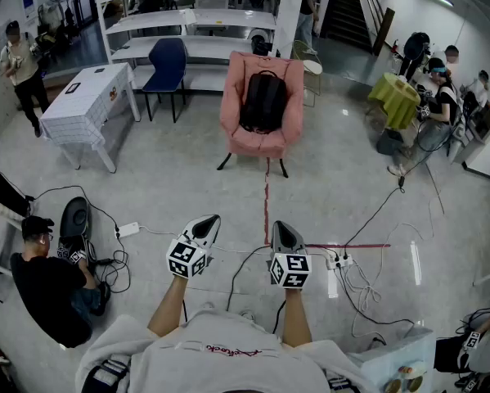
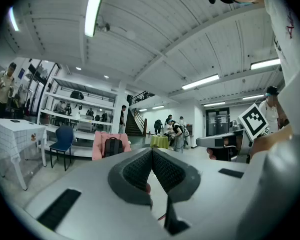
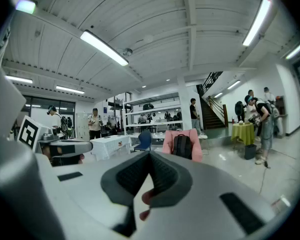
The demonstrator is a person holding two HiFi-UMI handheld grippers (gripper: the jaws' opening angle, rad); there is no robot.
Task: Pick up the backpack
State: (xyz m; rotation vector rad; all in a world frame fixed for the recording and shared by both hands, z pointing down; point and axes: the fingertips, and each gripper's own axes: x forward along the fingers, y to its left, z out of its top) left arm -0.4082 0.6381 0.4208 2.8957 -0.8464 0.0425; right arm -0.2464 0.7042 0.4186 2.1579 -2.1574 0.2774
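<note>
A black backpack (image 1: 263, 101) stands upright on the seat of a pink armchair (image 1: 236, 92) far ahead across the floor. It also shows small in the left gripper view, the backpack (image 2: 112, 146), and in the right gripper view, the backpack (image 3: 182, 145). My left gripper (image 1: 213, 219) and right gripper (image 1: 282, 226) are held side by side near my body, well short of the chair. Both are shut with nothing between the jaws, as the left gripper (image 2: 152, 151) and the right gripper (image 3: 150, 154) show in their own views.
Cables and a power strip (image 1: 340, 261) lie on the floor just ahead. Red tape (image 1: 267, 203) runs toward the chair. A white table (image 1: 85, 103) and blue chair (image 1: 167, 64) stand at left, shelves (image 1: 191, 23) behind. A person (image 1: 44, 285) crouches at left; others sit at right.
</note>
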